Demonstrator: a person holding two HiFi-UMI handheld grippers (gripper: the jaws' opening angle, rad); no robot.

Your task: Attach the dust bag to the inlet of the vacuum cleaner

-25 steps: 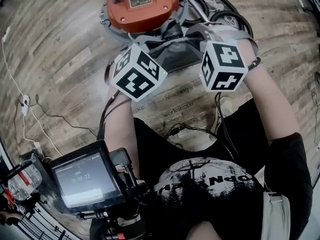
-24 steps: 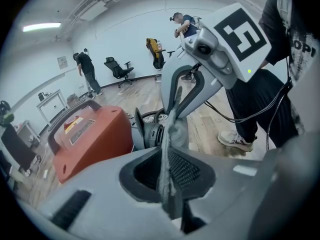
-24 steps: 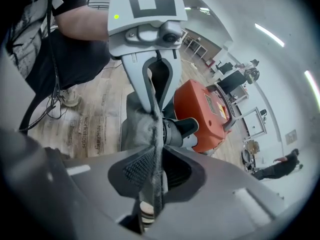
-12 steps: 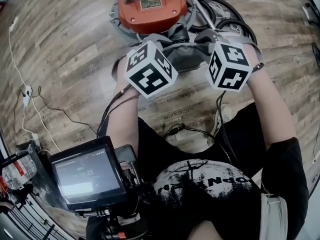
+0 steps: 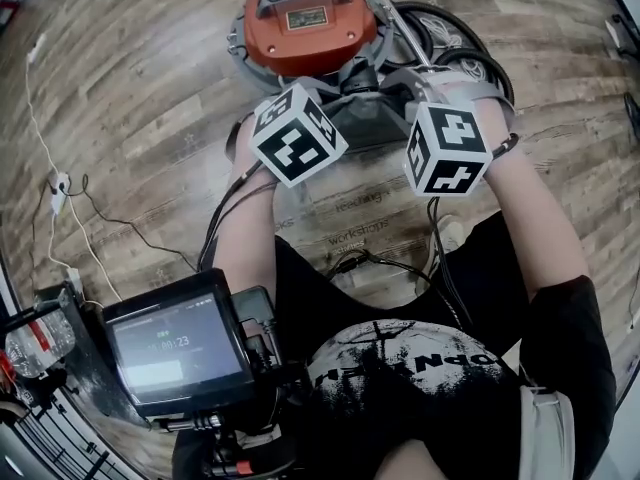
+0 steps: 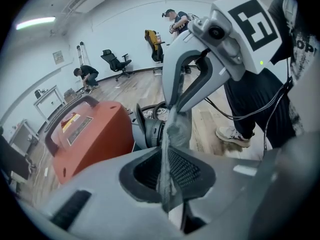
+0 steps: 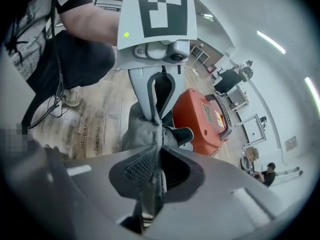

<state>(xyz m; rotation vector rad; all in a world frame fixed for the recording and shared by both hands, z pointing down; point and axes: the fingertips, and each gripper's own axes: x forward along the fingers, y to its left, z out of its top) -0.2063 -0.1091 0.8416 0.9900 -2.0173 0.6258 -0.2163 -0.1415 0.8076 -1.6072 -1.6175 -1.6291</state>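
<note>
Screen: a small monitor (image 5: 180, 353) on the rig sits nearest, low at the left of the head view.
Arms: both forearms reach forward and down, each with a marker cube on top.
Left gripper (image 6: 167, 180): clenched on a fold of grey cloth that runs up out of its jaws.
Right gripper (image 7: 150, 180): jaws have just been closing, and they pinch the same grey cloth from the opposite side.
Dust bag (image 5: 365, 108): grey cloth stretched between the two grippers, held above the floor just in front of the vacuum cleaner.
Inlet (image 6: 150, 130): a black round port on the machine's side, right behind the bag; whether the bag is seated on it cannot be told.
Vacuum cleaner (image 5: 305, 18): orange body with a black handle, standing on the floor.
Hose (image 5: 450, 38): black coils lying just beside the machine.
Floor (image 5: 130, 118): wood planks, with a white cable (image 5: 45, 138) trailing at the left.
</note>
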